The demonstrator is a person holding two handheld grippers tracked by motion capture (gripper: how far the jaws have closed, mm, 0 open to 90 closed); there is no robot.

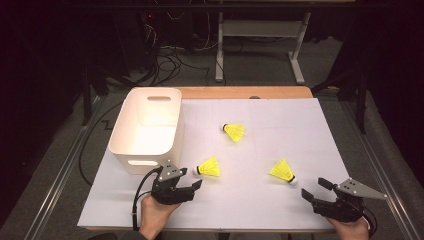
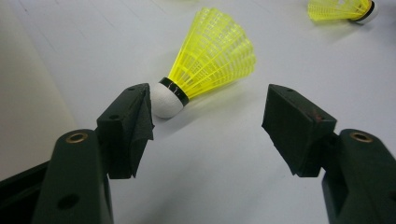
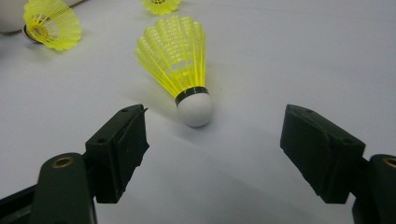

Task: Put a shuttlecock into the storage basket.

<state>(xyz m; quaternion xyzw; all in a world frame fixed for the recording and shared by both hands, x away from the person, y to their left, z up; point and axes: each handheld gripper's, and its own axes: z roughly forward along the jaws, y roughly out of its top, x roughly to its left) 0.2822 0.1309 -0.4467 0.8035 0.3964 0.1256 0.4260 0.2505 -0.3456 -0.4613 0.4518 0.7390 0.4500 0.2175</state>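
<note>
Three yellow shuttlecocks with white cork tips lie on the white table sheet (image 1: 260, 205). The left one (image 1: 209, 167) (image 2: 210, 56) lies just ahead of my left gripper (image 1: 190, 178) (image 2: 208, 121), which is open; its cork sits right by the left jaw, touching or nearly so. Over on the right, another shuttlecock (image 1: 282, 171) (image 3: 180, 56) points its cork at my right gripper (image 1: 315, 189) (image 3: 212, 144), also open, with a small gap between them. A third shuttlecock (image 1: 234, 131) rests farther back near the middle. Both grippers hold nothing.
A white plastic bin (image 1: 147, 127) with handle slots stands at the table's left, close beside my left gripper; its wall (image 2: 18, 116) fills the left edge of the left gripper view. Beyond the table's far edge are desk legs and cables on the floor.
</note>
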